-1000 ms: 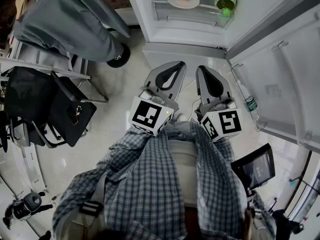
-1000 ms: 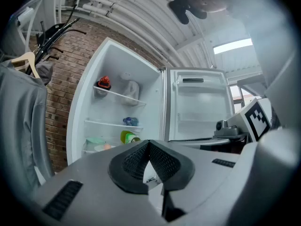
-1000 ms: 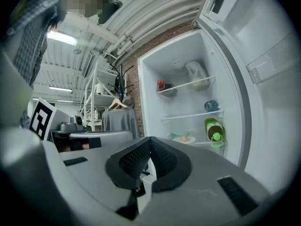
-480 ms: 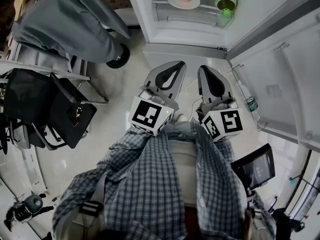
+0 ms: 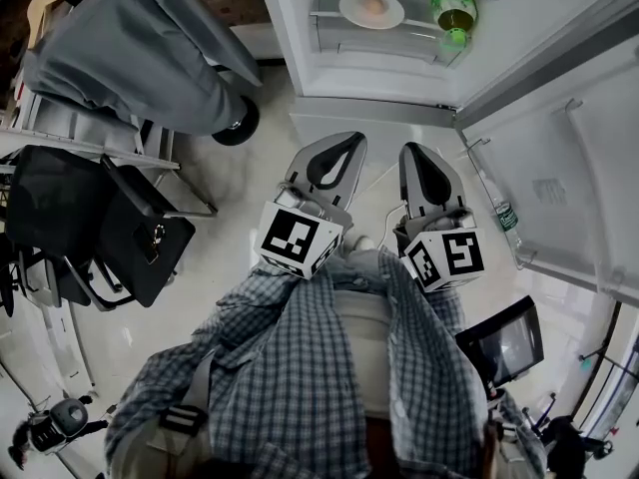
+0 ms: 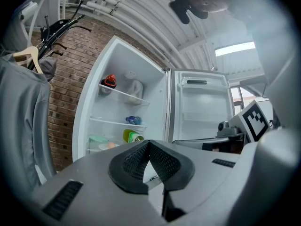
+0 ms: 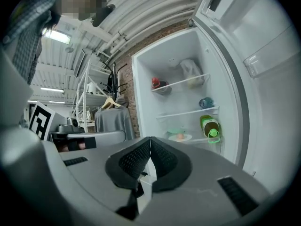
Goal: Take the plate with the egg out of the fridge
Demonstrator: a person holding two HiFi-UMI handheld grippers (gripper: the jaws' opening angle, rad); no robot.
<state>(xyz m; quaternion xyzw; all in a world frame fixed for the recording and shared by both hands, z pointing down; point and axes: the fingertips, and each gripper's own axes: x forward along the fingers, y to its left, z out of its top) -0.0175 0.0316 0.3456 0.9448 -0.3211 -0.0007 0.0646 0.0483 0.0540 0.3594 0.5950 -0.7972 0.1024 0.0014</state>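
Fridge (image 5: 369,73) is open, nothing more yet. The plate (image 5: 349,11) with the egg (image 5: 372,6) sits on its shelf. My left gripper (image 5: 349,140) and right gripper (image 5: 415,151) hang well short, jaws closed on nothing.

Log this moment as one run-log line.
fridge: open | plate: in fridge, holds egg, untouched | left claw: shut, empty, outside fridge | right claw: shut, empty, outside fridge

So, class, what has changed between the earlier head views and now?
Hardly anything: the fridge shows slightly more, so the view has crept toward it. The left gripper and right gripper stay shut and empty; the plate with the egg remains inside.
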